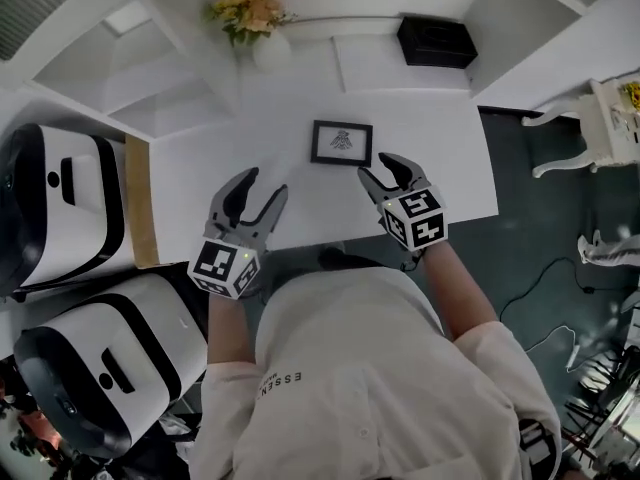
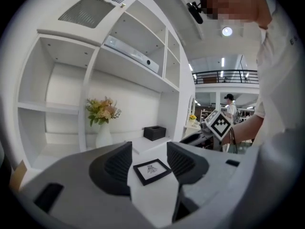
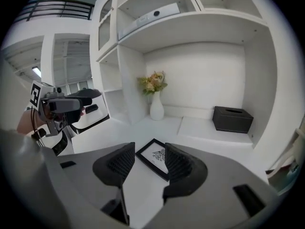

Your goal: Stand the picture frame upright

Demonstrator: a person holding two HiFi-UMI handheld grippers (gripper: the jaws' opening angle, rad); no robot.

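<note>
Picture frame (image 1: pixel 341 143) lies flat and face up near the middle of the white worktop (image 1: pixel 430 183). The dark drawing inside it is too small to make out.

Behind the worktop rises a white shelf unit (image 1: pixel 110 63), and the edge of the head view cuts off its upper compartments. At the left stand two big white housings with black bands (image 1: pixel 70 203). Both are cut by the picture edge, and I cannot tell what they are. The person's white shirt (image 1: pixel 350 368) hides the near edge of the worktop.

The left hand-held gripper (image 1: pixel 264 183) hovers over the near part of the worktop, its jaws wide apart with nothing between them. In its own view the frame shows whole in the gap, but well ahead of the jaws. The right hand-held gripper (image 1: pixel 376 165) is just beside the frame's near right corner, also open and empty. Whether it touches the frame cannot be told. In the right gripper view one jaw covers the right part of the frame.

At the back stand a black box (image 1: pixel 436 41) and a white vase with flowers (image 1: pixel 262 28).
</note>
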